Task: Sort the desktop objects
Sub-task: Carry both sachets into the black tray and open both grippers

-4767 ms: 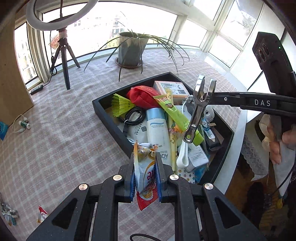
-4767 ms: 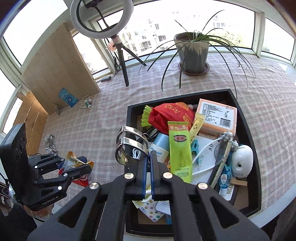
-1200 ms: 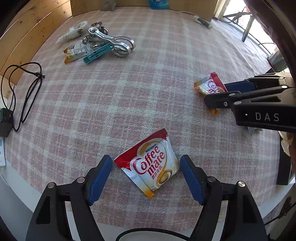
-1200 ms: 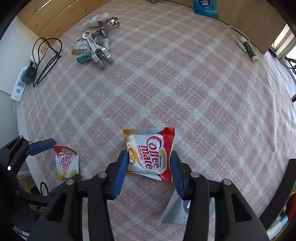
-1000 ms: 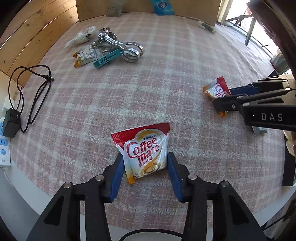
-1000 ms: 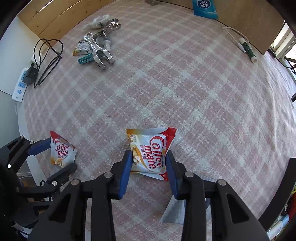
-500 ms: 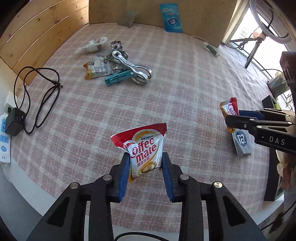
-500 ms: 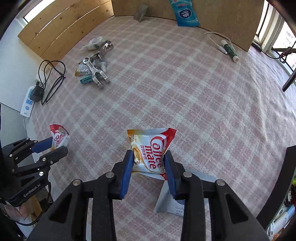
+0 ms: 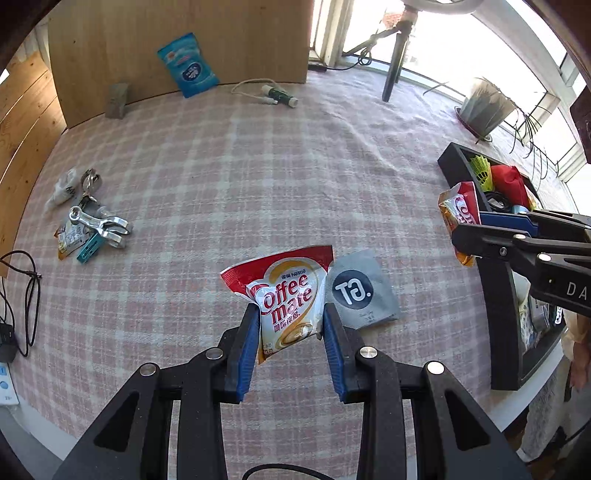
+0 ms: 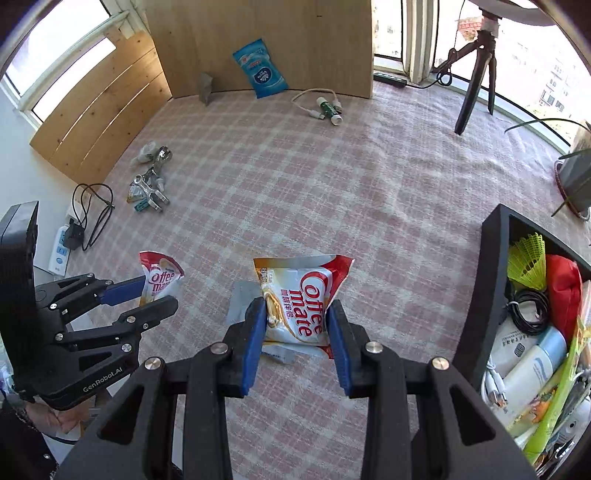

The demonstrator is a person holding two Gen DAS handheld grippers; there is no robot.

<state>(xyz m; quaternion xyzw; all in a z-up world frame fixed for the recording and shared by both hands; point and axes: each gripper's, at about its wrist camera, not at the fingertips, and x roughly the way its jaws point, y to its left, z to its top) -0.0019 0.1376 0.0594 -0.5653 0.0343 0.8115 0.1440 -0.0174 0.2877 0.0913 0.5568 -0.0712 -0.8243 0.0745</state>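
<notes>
Tablecloth point(image 9: 258, 166) now lies below both lifted sachets

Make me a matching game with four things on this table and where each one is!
Things:
1. Coffee mate sachet
2. grey GT sachet
3. blue tissue pack
4. yellow shuttlecock

Places:
A. in the black tray
B. leaning on the wooden board
C. pinched in the left tool
D. flat on the checked cloth

Pairs: 1-C, 2-D, 3-B, 4-A
</notes>
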